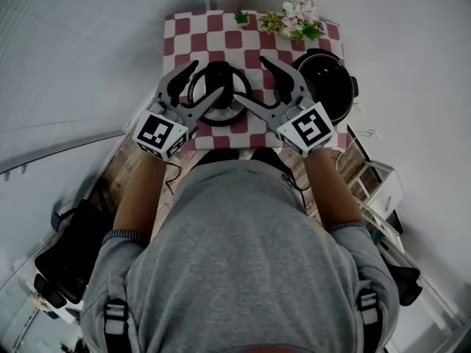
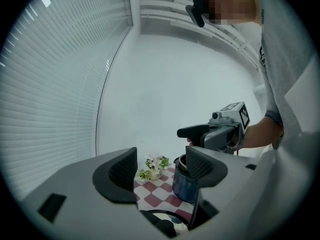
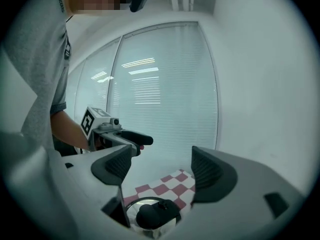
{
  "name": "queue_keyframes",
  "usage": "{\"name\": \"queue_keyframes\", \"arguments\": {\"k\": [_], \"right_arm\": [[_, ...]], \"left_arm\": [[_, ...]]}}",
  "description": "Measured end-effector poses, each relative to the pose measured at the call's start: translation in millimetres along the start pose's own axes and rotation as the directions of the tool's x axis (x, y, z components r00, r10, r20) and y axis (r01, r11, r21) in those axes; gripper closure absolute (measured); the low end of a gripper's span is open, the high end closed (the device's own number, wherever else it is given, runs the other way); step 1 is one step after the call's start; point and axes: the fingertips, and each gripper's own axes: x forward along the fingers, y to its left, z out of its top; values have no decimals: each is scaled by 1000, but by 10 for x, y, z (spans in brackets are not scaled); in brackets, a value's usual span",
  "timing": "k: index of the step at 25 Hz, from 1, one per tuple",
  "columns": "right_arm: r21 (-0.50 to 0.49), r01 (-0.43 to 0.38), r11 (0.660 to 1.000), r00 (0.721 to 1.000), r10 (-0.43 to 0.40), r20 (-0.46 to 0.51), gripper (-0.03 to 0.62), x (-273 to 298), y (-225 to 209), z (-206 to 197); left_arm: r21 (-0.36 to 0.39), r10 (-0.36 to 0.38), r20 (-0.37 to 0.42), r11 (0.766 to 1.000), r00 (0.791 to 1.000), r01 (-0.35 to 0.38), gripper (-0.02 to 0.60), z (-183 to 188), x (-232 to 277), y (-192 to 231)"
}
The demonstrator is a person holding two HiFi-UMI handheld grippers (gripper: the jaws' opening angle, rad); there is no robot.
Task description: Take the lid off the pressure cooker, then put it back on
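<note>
Left gripper point(image 1: 208, 77) and right gripper point(image 1: 250, 79) are both hovering with jaws spread wide, nothing between them, tips converging above the lid point(image 1: 218, 98). The lid is lying knob-up on the checkered cloth point(image 1: 213, 35). The pressure cooker point(image 1: 327, 87) is standing uncovered just right of it, and flowers point(image 1: 298, 17) are sitting along the cloth's far edge.

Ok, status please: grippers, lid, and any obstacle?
Left gripper open, empty; right gripper open, empty. Lid off, on checkered cloth beside open pressure cooker. Nothing in the way; flowers at far edge.
</note>
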Motion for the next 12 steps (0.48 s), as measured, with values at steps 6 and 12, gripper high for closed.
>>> {"name": "queue_keyframes", "arguments": {"k": [6, 12], "right_arm": [[39, 64, 997, 996, -67, 62, 204, -168, -63, 50], [58, 86, 995, 995, -89, 48, 205, -219, -112, -104]], "left_arm": [[55, 43, 26, 998, 999, -44, 253, 42, -99, -28], [72, 51, 20, 996, 998, -53, 253, -27, -136, -64]]}}
